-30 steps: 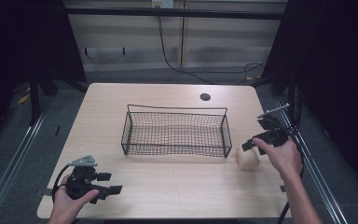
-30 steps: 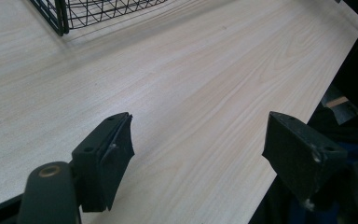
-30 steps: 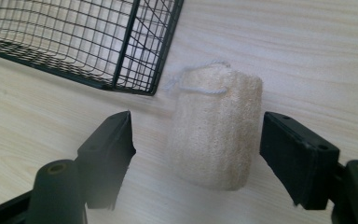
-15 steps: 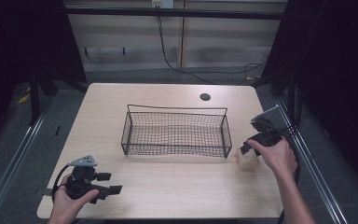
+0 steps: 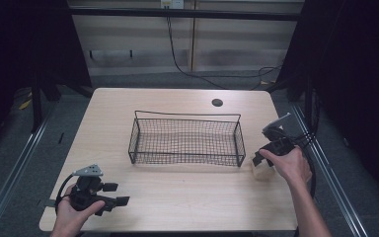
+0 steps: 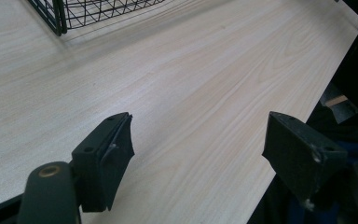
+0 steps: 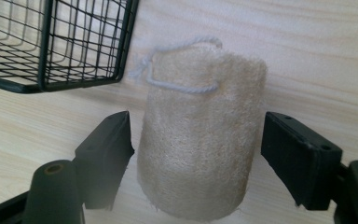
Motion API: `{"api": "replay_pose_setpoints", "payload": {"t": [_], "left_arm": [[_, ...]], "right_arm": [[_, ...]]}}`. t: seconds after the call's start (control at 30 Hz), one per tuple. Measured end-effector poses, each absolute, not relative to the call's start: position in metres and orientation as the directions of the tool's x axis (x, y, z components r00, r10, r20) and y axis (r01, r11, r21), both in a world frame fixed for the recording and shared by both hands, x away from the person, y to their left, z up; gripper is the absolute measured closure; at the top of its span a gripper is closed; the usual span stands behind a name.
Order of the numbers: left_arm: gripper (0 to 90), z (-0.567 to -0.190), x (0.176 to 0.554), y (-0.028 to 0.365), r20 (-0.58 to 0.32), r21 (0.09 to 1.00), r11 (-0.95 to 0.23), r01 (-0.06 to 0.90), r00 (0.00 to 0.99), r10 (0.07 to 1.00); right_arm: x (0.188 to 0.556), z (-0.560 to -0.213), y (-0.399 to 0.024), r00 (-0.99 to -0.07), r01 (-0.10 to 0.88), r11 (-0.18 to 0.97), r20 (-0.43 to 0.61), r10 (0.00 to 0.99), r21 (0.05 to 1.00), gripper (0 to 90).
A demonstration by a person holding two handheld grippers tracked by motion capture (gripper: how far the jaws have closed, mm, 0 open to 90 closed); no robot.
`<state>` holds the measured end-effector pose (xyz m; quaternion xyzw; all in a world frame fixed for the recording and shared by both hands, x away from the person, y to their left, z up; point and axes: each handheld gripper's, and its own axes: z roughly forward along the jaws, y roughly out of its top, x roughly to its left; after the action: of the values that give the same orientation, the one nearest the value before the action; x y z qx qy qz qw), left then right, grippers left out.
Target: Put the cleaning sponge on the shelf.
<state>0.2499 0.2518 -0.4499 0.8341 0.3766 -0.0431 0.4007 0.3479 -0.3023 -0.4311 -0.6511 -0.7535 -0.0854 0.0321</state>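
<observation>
- Since a second ago the right gripper (image 7: 196, 140) has dropped down around the loofah (image 7: 200, 135), and its jaws have just been opening.
- Loofah sits mid-frame between them, small gaps both sides, nothing clamped.
- On the table (image 5: 177, 207), just right of the wire basket (image 5: 186, 139).
- Left gripper (image 6: 200, 149) lower left, jaws wide apart.

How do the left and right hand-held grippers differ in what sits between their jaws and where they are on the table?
The right hand-held gripper straddles a beige loofah scrubber, jaws just opening; the left hand-held gripper has only bare light wooden table between its jaws. The right sits beside the black wire basket, the left near the front corner. Both are open.
</observation>
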Motion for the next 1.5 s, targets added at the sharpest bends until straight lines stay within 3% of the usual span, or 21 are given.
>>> {"api": "replay_pose_setpoints", "payload": {"t": [0.83, 1.5], "left_arm": [[23.5, -0.450, 0.249, 0.252, -0.378, 0.638, -0.391, 0.663, 0.712, 0.592], [23.5, -0.450, 0.249, 0.251, -0.374, 0.635, -0.395, 0.663, 0.712, 0.594]], "right_arm": [[0.351, -0.447, -0.298, -0.132, 0.991, 0.131, 0.173, 0.976, 0.016, 26.9], [0.342, -0.432, -0.315, -0.111, 0.993, 0.100, 0.254, 0.961, 0.055, 27.0]]}}
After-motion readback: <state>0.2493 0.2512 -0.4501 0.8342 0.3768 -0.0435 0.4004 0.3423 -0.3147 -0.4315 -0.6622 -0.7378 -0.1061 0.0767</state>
